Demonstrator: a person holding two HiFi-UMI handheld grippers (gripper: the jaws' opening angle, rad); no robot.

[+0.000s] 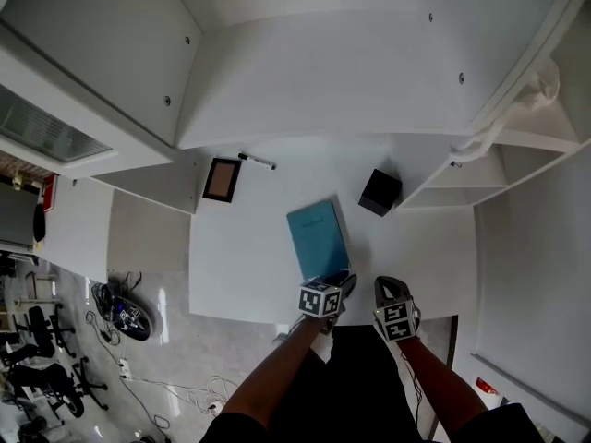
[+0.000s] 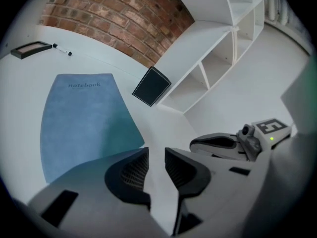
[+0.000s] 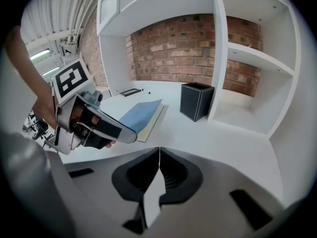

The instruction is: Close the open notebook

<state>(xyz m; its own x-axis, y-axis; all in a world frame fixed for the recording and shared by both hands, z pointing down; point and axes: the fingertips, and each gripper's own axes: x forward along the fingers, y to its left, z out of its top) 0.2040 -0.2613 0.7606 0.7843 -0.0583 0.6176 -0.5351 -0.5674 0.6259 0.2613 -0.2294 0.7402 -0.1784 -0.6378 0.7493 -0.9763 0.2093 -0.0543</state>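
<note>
The notebook lies on the white table with its blue cover up; the word "notebook" shows on the cover. Cream page edges show along one side in the right gripper view. My left gripper hovers at the notebook's near right corner. Its jaws stand a little apart with only bare table between them. My right gripper is to the right of it, off the notebook. Its jaws are pressed together on nothing.
A black box stands beyond the notebook to the right, next to white shelving. A small framed panel and a marker pen lie at the far left. The table's front edge is just behind the grippers.
</note>
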